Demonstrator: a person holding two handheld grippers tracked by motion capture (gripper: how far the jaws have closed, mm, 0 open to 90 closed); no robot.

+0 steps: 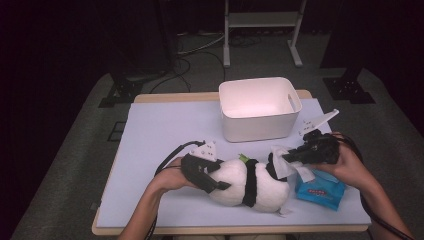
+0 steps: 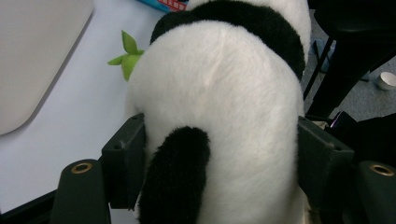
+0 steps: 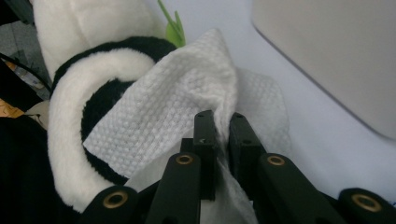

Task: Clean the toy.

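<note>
Near the table's (image 1: 165,125) front edge, the left gripper (image 1: 212,181) clamps the plush panda (image 1: 235,187); the right gripper (image 1: 290,156) pinches a white wipe (image 3: 187,102) against it. The blue wipe pack's (image 1: 320,195) label is unreadable.

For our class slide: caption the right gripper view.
Right tool pinches a white wipe against a plush panda.

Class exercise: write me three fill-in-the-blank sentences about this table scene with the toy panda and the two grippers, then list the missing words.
1. The left gripper clamps the body of the plush ____.
2. The right gripper pinches a white ____ against the panda.
3. The blue wipes pack lies on the table beside the panda's ____.
4. The white bin behind the panda is ____.

Missing words: panda; wipe; head; empty
</note>
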